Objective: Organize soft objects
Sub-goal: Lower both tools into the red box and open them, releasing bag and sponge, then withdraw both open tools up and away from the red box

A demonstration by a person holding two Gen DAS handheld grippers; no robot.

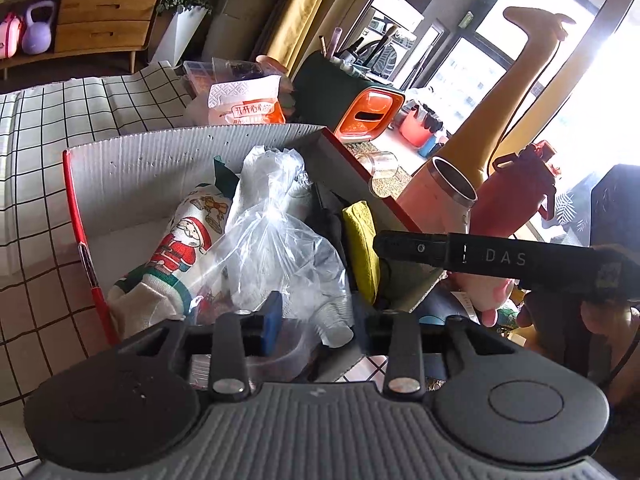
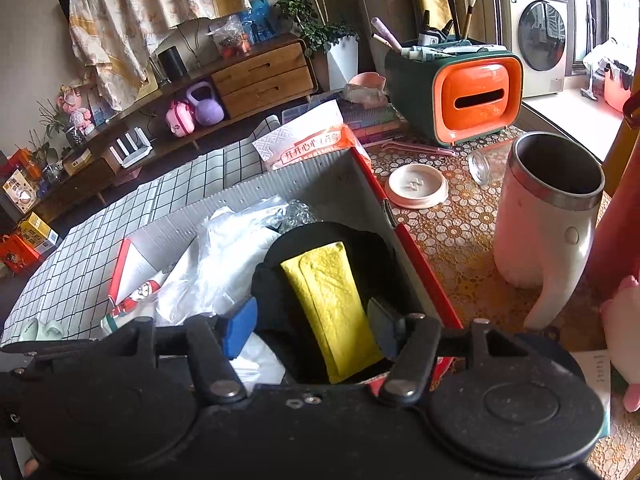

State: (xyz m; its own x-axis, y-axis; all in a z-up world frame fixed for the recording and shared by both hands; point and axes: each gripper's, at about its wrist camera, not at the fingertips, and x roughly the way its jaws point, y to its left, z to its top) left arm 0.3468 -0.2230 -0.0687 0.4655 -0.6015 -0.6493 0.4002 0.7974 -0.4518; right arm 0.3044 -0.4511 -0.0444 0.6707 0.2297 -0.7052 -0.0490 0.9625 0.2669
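Observation:
A grey corrugated box with red edges (image 1: 160, 160) (image 2: 352, 188) holds soft things: a Santa-print cloth (image 1: 180, 248), a clear plastic bag (image 1: 272, 232) (image 2: 224, 256), a black cloth (image 2: 280, 288) and a folded yellow cloth (image 1: 362, 248) (image 2: 332, 304). My left gripper (image 1: 320, 320) is open low over the plastic bag. My right gripper (image 2: 312, 320) is open, its blue pads either side of the yellow cloth, touching nothing I can see. It also crosses the left wrist view as a black bar (image 1: 460, 252). A pink plush toy (image 1: 492, 296) (image 2: 624, 320) lies right of the box.
A white and pink steel-lined mug (image 2: 544, 216), a red bottle (image 1: 516, 196), a round pink lid (image 2: 416, 186) and a small glass jar (image 2: 484, 164) stand on the patterned tablecloth right of the box. An orange and green organiser (image 2: 476, 100) and a snack bag (image 2: 308, 144) sit behind.

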